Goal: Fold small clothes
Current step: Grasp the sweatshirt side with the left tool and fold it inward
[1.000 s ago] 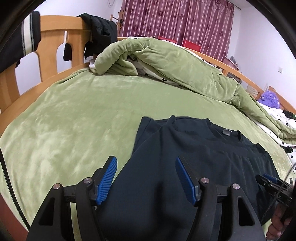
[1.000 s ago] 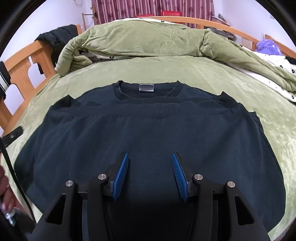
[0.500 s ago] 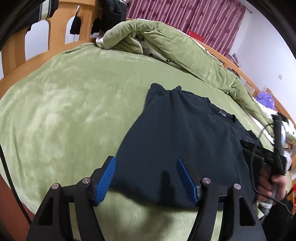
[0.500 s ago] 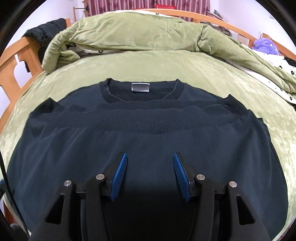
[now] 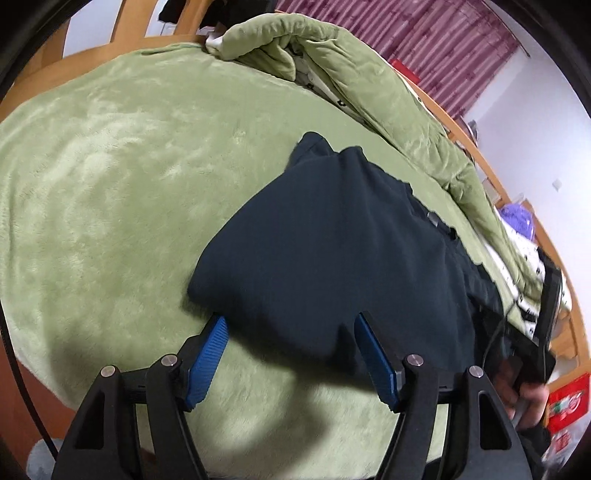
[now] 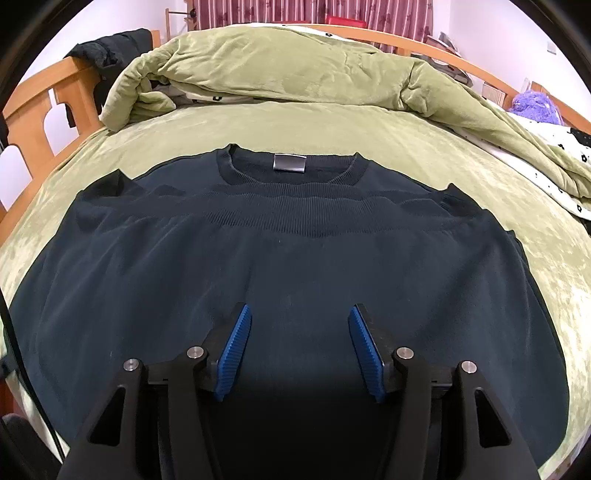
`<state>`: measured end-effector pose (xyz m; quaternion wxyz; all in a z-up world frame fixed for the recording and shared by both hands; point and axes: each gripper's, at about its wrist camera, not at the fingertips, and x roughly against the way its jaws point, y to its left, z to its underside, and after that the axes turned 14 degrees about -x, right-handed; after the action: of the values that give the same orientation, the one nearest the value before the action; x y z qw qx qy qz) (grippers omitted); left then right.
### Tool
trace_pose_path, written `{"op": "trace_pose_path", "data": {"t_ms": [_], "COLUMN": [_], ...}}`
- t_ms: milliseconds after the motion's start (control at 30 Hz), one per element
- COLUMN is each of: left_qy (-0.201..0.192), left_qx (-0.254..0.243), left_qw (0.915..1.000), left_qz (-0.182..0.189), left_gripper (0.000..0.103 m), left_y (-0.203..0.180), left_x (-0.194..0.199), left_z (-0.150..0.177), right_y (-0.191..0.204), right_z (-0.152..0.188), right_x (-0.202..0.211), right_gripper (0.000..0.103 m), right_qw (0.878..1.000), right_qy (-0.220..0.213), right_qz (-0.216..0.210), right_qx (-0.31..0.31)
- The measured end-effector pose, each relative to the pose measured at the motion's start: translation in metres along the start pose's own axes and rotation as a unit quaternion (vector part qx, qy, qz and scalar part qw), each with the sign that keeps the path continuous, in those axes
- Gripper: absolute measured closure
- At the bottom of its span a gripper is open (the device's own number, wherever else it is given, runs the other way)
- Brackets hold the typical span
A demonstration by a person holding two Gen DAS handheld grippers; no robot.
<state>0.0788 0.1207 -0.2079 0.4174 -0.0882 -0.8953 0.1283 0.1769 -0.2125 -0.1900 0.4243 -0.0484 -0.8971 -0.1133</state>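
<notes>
A: What's nearest the cameras?

B: The left gripper point(image 5: 290, 325), its jaws apart and holding nothing, at the near left corner of a dark navy sweater point(image 5: 332, 240); the corner's edge sits between the blue pads point(image 5: 207, 360) without being pinched.

A: And the other one?

B: The right gripper point(image 6: 297, 317) hangs over the middle of the same sweater point(image 6: 288, 258); its jaws are opening, nothing pressed between them.

A: Where does the sweater lie?

B: Flat on the green bed sheet point(image 6: 332, 129), folded once so a ribbed hem runs across just short of the collar, where a grey neck label point(image 6: 290, 163) shows.

A: Beyond it?

B: A crumpled green duvet point(image 6: 295, 70) along the far side, a wooden bed frame point(image 6: 44, 107) at left with dark clothing point(image 6: 110, 48) draped over it, and maroon curtains point(image 6: 277, 11) farthest back.
</notes>
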Motion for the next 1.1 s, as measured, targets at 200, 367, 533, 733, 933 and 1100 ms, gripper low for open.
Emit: {"op": "trace_pose_path", "data": {"t_ms": [200,367,533,733,933,1100], "left_qy": [0.007,0.001,-0.038,-0.093,-0.118,-0.109], "left_qx": [0.042,0.045,0.006,-0.085,-0.159,-0.205], "left_qw": [0.999,0.999,0.9992,0.9918,0.9803,0.9723], "left_qz": [0.011,0.006,-0.013,-0.023,0.003,0.027], "left_gripper": [0.044,0.069,0.078,0.082,0.083,0.083], "left_y": [0.004,-0.001,-0.029,-0.098,-0.177,-0.235], "left_x": [-0.025,-0.03,-0.014,0.021,0.037,0.026], "left_z": [-0.012,-0.022,-0.034,-0.063,-0.081,-0.076], "right_y": [-0.008,-0.011,-0.022,-0.061,-0.127,-0.177], "right_z": [0.013,0.02,0.02,0.008,-0.012,-0.019], "right_x": [0.014,0.022,0.035,0.057,0.08,0.106], "right_gripper": [0.046,0.046,0.046,0.046,0.046,0.046], "right_qw": [1.0,1.0,1.0,1.0,0.998,0.995], "right_qy": [-0.001,-0.002,0.003,-0.006,-0.021,-0.046], "right_qz": [-0.009,-0.009,-0.018,-0.012,0.01,0.026], "right_qx": [0.001,0.011,0.007,-0.019,-0.055,-0.079]}}
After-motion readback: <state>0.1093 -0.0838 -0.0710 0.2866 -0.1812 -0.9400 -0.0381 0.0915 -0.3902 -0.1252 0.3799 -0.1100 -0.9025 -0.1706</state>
